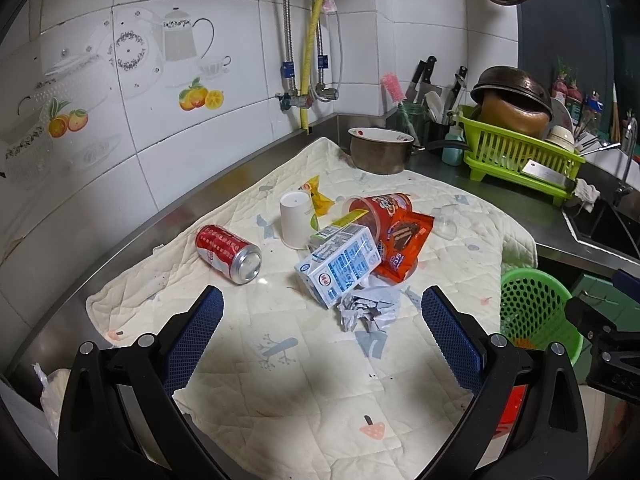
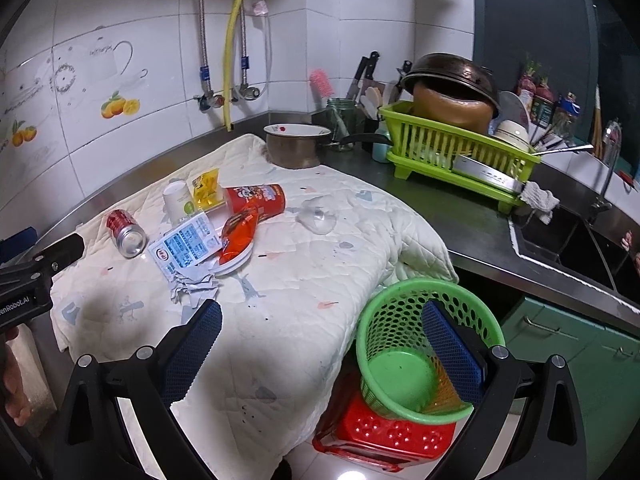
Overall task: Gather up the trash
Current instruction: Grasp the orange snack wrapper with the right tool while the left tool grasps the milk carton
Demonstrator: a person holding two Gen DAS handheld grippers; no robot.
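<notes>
Both tongs gape empty; the crumpled paper (image 1: 368, 306) lies just ahead of the left tongs (image 1: 322, 334), slightly right, nearer them than the right tongs (image 2: 322, 344) by the basket (image 2: 404, 296)

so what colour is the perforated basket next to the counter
Bright green; the basket shows best in the right wrist view.

White tiled wall (image 1: 248, 40) with fruit decals; steel counter (image 2: 472, 216); green cabinet (image 2: 568, 344); sink (image 2: 576, 248) at right.
</notes>
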